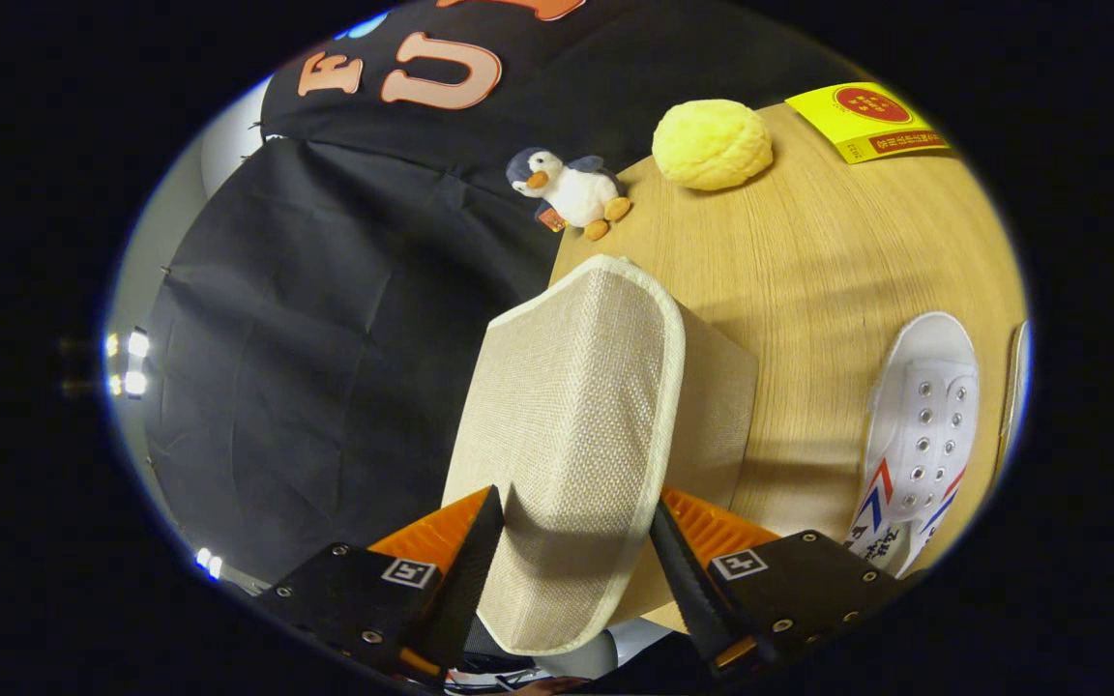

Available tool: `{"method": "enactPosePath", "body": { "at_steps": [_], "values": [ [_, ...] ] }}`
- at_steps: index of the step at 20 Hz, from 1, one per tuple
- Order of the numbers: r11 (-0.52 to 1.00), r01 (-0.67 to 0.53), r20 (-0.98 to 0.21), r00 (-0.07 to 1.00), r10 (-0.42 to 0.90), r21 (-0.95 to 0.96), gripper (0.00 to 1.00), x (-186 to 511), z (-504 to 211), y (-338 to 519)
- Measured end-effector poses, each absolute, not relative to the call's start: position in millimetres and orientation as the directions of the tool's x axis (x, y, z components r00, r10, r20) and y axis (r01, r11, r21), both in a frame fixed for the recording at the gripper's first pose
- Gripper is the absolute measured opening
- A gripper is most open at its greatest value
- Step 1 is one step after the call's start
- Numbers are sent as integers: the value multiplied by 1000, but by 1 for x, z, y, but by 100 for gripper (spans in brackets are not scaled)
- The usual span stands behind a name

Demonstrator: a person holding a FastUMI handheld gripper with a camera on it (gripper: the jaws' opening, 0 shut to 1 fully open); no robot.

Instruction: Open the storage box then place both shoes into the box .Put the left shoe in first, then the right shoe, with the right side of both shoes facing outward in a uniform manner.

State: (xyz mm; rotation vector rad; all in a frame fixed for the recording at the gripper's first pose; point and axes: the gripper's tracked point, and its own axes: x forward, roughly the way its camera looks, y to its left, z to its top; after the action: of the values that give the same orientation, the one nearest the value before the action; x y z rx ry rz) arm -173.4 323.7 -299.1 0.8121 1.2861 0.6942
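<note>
Both fingers of the tool (576, 551) pinch the box lid (571, 425), lifted up to open the box. One white shoe (920, 435) waits on the desk (808, 251) at right.

A light wooden worktop (837, 271) fills the right half of the frame. At its upper left edge lies a small plush penguin (571, 190) with a white belly, grey wings and orange beak and feet. Just right of it sits a round, bumpy pale-yellow ball (712, 143). A flat yellow card with a red seal (866, 119) lies at the upper right.
</note>
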Motion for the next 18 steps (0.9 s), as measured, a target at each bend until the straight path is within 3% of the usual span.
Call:
{"method": "enactPosePath", "body": {
  "at_steps": [3, 6, 13, 16, 18],
  "values": [
    [491, -16, -481, 179, 858, 871, 74, -165, -265, 318],
    [396, -52, -381, 188, 905, 917, 66, -157, -220, 325],
    [312, -190, -272, 209, 939, 931, 27, -142, -152, 365],
    [298, -250, -238, 244, 940, 921, 18, -126, -132, 391],
    [291, -286, -229, 232, 945, 913, 18, -126, -123, 413]
  ]
}}
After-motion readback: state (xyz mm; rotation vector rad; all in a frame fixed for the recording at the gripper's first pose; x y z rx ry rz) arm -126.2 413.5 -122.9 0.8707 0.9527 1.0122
